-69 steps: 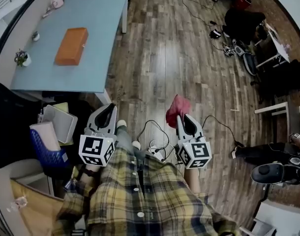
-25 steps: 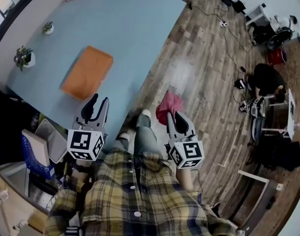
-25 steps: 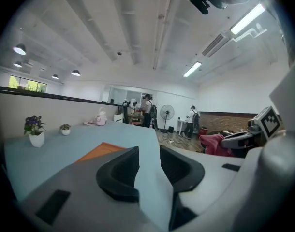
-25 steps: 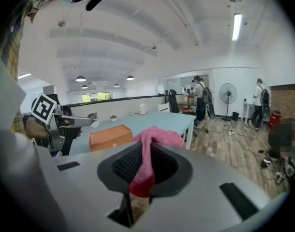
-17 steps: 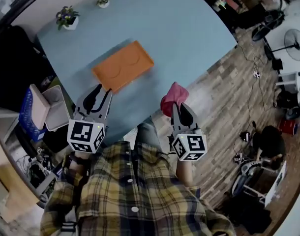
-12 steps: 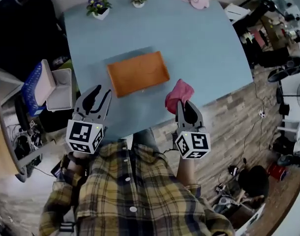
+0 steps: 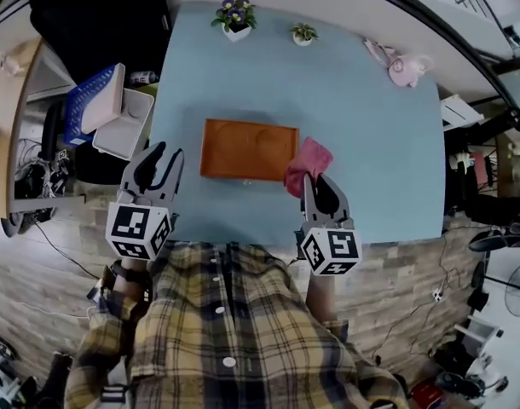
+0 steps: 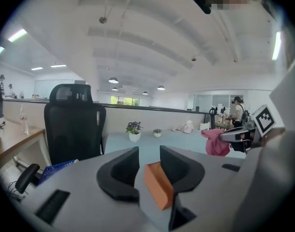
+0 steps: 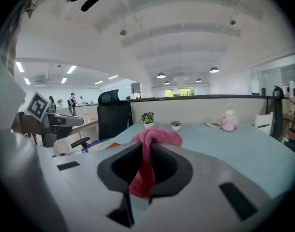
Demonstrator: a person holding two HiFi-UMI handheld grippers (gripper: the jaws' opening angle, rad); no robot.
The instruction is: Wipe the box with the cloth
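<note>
The orange box (image 7: 249, 150) lies flat near the middle of the light blue worktop (image 7: 371, 143). The right gripper (image 7: 309, 181) hovers at the box's right near corner, its 2 fingers clamped on a pink cloth (image 7: 308, 162). The cloth bunches up past the fingertips and overlaps the box's right end in the head view; whether it touches the box cannot be told. The left gripper (image 7: 164, 153) is just off the box's left near corner, over the worktop's edge. Its fingers are apart and grip nothing; in the left gripper view the box shows through the gap, lying beyond the tips. Beyond the box, at the worktop's far edge, stand 2 small potted plants (image 7: 234, 15), and to the box's far right sits a pink toy (image 7: 402, 68). Left of the box, off the worktop, stands a black chair (image 7: 98, 7).
</note>
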